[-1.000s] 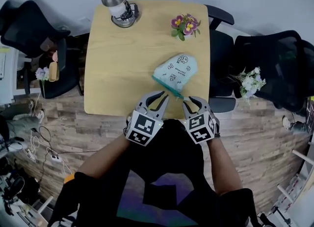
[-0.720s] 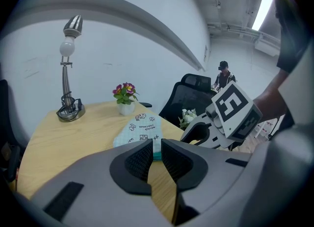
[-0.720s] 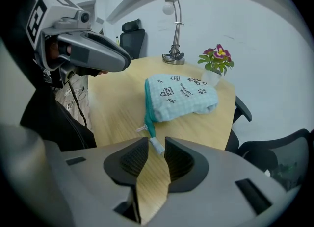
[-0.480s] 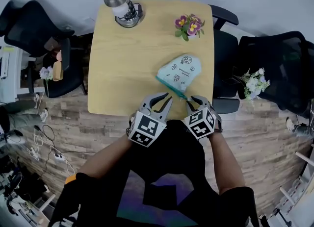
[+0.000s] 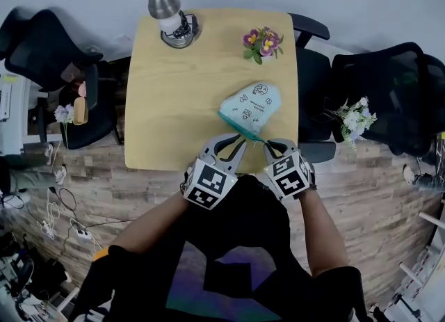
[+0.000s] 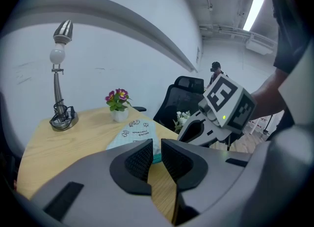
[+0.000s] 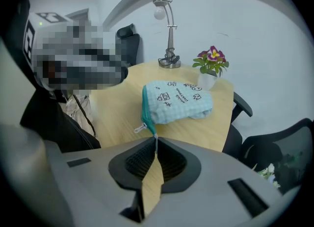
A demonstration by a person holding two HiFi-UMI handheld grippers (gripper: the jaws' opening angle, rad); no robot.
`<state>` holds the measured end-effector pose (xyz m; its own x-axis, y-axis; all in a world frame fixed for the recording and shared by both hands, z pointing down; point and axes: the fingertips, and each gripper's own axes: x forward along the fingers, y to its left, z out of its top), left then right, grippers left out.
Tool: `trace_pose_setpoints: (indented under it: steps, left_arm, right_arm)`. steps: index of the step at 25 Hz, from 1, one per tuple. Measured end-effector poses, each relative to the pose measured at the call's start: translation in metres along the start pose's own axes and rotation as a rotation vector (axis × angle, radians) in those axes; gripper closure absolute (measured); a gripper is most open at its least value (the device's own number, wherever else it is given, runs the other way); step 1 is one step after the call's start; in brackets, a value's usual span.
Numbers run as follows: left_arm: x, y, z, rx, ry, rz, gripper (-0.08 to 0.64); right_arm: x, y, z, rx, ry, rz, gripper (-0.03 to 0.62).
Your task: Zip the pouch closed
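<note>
The head view places the pouch (image 5: 251, 108) flat on the bench (image 5: 174, 98), near the front right edge, with its zip edge toward the person. Only the right gripper view shows that the right hand-held gripper (image 7: 156, 140) is closing, its pads pinching a thin tab (image 7: 155, 136) at the pouch corner. The zip pull (image 7: 139, 128) lies free beside it. In the left gripper view, the left hand-held gripper (image 6: 157, 146) is narrowly parted and empty, short of the pouch.
</note>
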<state>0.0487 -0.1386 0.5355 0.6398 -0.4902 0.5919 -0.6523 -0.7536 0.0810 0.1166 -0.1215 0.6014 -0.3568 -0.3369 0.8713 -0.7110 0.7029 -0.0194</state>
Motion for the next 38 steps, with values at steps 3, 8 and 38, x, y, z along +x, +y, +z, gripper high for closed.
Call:
trace_pose_setpoints:
  steps: [3, 8, 38]
  left_arm:
    - [-0.002, -0.003, 0.007, 0.006, -0.022, -0.016, 0.505]
    - [-0.006, -0.004, 0.017, 0.026, -0.043, -0.046, 0.502]
    - [0.006, 0.018, 0.028, 0.098, 0.012, -0.017, 0.551]
  right_arm:
    - [-0.019, -0.001, 0.017, 0.088, -0.055, 0.02, 0.561]
    - [-0.045, -0.005, 0.046, 0.17, -0.13, 0.03, 0.563]
    - [-0.083, -0.004, 0.064, 0.292, -0.222, -0.002, 0.568]
